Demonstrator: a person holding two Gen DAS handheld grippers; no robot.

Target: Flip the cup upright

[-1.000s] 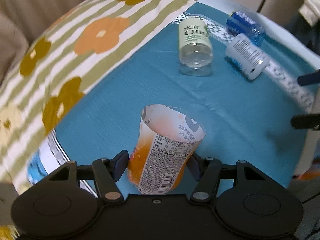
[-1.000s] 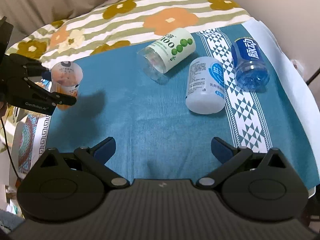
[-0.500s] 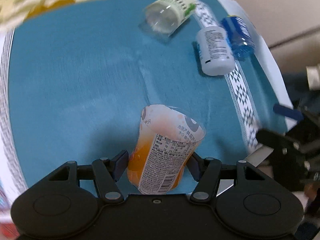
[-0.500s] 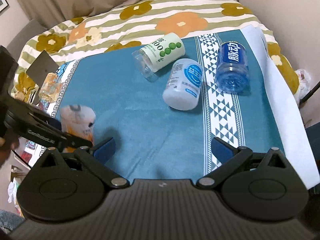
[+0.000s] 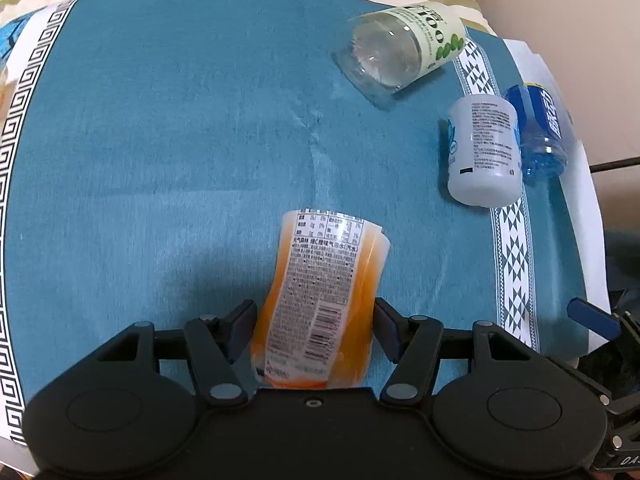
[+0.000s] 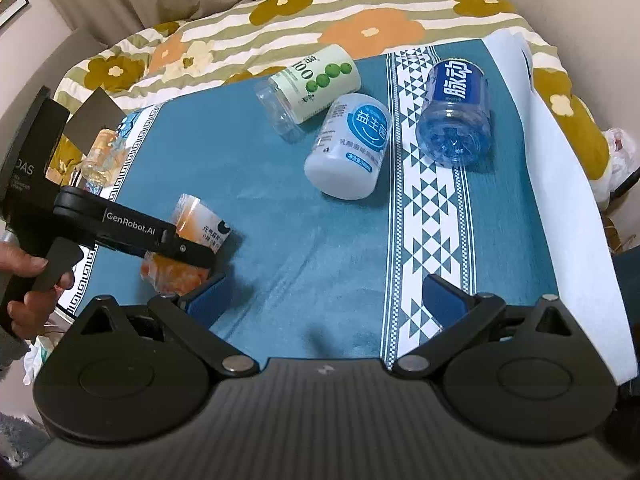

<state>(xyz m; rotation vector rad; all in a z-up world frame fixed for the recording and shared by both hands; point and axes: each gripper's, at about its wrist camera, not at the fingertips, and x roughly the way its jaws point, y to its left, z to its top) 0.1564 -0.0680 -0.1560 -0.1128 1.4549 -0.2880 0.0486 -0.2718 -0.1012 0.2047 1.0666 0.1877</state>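
My left gripper (image 5: 314,326) is shut on an orange cup (image 5: 320,300) with a white printed label, gripped near its base with the far end tilted toward the teal cloth (image 5: 180,140). In the right wrist view the orange cup (image 6: 192,252) is tilted in the left gripper (image 6: 188,260) just above the cloth at the left. My right gripper (image 6: 324,300) is open and empty over the cloth's near edge. Three more cups lie on their sides: a green-dotted clear one (image 6: 308,84), a white one (image 6: 352,148) and a blue one (image 6: 456,116).
A striped floral bedspread (image 6: 360,20) lies behind the teal cloth (image 6: 280,200). A white sheet edge (image 6: 560,160) runs along the right. A small clear bottle (image 6: 104,152) sits at the left edge. The lying cups also show in the left wrist view (image 5: 484,152).
The left gripper has swung round with the orange cup and tipped it further over, bringing it down toward the cloth. The right gripper has drawn back and risen a little.
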